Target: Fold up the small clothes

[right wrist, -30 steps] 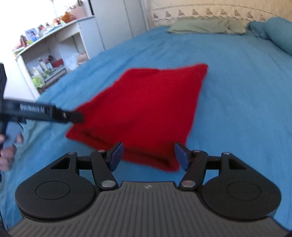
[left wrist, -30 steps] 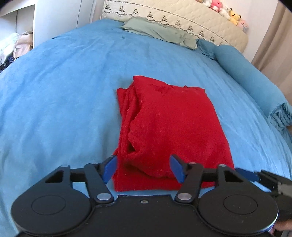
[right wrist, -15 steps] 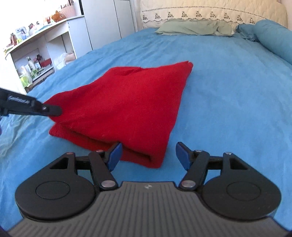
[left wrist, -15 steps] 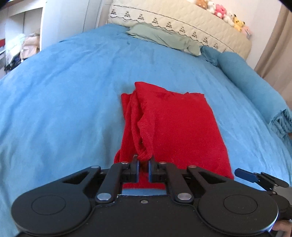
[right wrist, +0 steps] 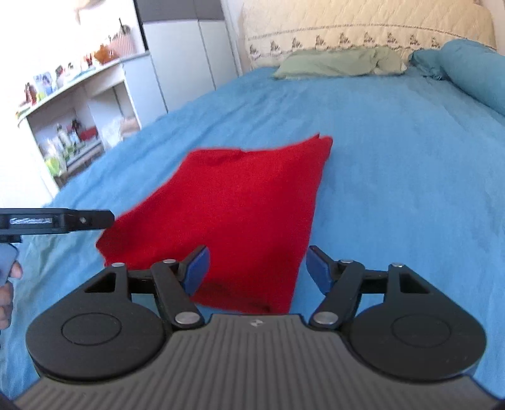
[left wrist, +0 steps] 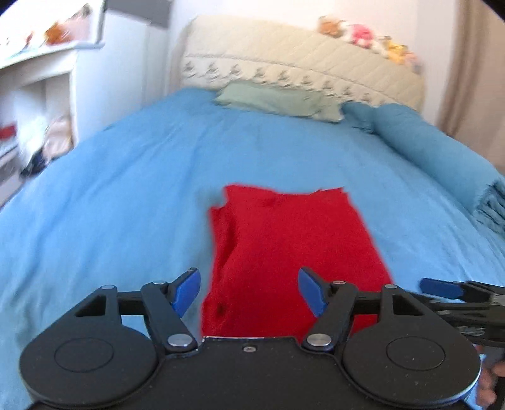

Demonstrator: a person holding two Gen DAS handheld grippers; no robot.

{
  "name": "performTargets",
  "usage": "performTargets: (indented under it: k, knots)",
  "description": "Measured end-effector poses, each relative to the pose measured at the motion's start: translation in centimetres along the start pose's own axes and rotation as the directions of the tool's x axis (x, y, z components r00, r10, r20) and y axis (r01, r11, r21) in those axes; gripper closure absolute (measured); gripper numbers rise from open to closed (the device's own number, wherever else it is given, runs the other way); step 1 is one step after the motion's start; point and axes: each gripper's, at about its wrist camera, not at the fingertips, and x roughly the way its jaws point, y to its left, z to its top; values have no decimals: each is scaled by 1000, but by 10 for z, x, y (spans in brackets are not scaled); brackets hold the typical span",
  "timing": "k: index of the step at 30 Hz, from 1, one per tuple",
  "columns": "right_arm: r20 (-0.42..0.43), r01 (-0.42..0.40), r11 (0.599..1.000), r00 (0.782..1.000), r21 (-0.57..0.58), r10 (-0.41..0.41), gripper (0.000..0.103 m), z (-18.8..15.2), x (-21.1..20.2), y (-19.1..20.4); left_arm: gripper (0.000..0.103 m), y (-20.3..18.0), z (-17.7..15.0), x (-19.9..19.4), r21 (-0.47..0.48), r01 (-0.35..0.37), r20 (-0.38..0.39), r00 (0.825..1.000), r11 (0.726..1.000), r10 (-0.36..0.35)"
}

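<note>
Red garment (left wrist: 293, 249) folded on the blue bed (left wrist: 126, 195).
My left gripper (left wrist: 249, 291) and right gripper (right wrist: 257, 268): jaws wide apart, holding nothing.

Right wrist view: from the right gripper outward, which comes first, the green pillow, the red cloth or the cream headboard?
1. Red cloth: lies just ahead of the open right gripper, slightly left.
2. Green pillow: far end of the blue bed.
3. Cream headboard: behind the pillow, at the wall.
</note>
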Motion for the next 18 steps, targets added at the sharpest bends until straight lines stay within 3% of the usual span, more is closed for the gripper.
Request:
performTargets:
  k: [5,7,11,14,16,18]
  knots:
    - [-67,82,996,994,-21,-83,17,-5,29,-2,34,-17,-8,45,48,48,-87,995,998,-44]
    - [-121,119,993,985,-25,-121,17,-12,41,-5,40,-16,-20,62,74,30,-136,990,997,-20]
    - [-128,100,995,987,-15,-101,16,-18,45,-10,40,-10,-27,61,72,31,-132,991,997,-21]
    - [-138,78,997,987,-25,-81,16,-10,44,-12,38,-9,-8,48,59,25,-113,993,998,-18]
    - [-152,43,999,987,-16,-45,15,5,37,-15,19,-4,19,34,93,39,-57,998,995,-33]
    - [-162,-16,1000,987,-3,16,0,30,27,-19,0,1,48,26,130,47,-24,999,990,-44]
